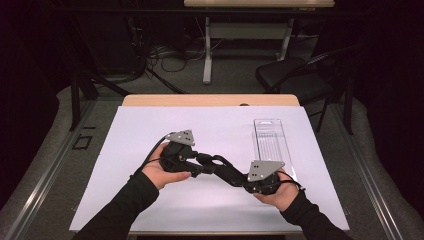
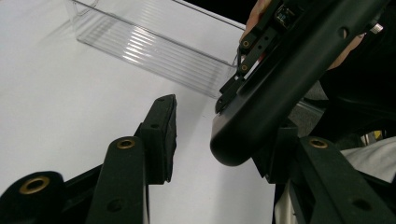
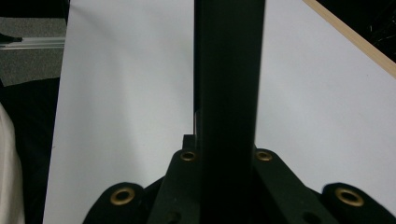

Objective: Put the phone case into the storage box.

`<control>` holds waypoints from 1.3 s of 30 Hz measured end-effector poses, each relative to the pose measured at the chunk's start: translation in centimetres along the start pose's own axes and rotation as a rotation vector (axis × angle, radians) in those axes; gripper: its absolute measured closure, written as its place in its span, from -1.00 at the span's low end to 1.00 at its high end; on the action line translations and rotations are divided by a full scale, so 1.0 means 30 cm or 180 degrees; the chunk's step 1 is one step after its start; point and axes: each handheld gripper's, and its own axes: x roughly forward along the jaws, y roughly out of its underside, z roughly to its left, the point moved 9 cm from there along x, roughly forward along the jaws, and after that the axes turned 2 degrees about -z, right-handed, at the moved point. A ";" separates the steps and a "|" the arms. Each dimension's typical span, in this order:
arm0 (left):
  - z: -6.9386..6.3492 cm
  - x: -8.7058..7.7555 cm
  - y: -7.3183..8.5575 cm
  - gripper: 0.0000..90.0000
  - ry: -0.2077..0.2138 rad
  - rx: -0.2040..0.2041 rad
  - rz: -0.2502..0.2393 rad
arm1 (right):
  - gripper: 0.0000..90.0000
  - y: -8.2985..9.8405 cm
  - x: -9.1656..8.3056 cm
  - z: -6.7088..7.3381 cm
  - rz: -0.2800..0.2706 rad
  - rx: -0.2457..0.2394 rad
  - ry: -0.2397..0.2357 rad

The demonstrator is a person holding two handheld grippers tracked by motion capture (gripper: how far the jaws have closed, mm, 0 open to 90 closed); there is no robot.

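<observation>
A long black bar with a rounded end stands between the jaws of my right gripper, which is shut on it. In the high view both grippers meet at the middle of the table, my left gripper pointing right and my right gripper pointing left. In the left gripper view the bar's rounded end lies between the jaws of my left gripper. Its left finger stands apart from the bar with white sheet showing in the gap. The other finger is mostly hidden behind the bar.
A clear plastic tray lies lengthwise at the right of the white sheet, just beyond my right hand. The wooden table edge runs along the back. A dark chair and a second table stand behind.
</observation>
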 end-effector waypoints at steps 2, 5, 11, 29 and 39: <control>-0.003 0.003 0.000 0.24 0.0024 0.0015 0.0003 | 0.97 -0.001 0.000 0.001 -0.0006 0.0004 -0.0004; -0.008 0.007 -0.002 0.27 0.0051 0.0046 -0.0004 | 0.97 -0.001 0.001 0.003 -0.0009 0.0011 -0.0016; -0.019 0.017 -0.006 0.34 0.0081 0.0102 -0.0030 | 0.97 -0.006 0.001 0.004 -0.0045 0.0022 -0.0031; -0.030 0.028 -0.006 0.52 0.0173 0.0167 -0.0143 | 0.97 0.001 0.005 0.009 -0.0081 0.0086 -0.0073; -0.034 0.025 -0.008 0.59 0.0201 0.0230 -0.0187 | 0.97 0.000 0.004 0.010 -0.0099 0.0118 -0.0096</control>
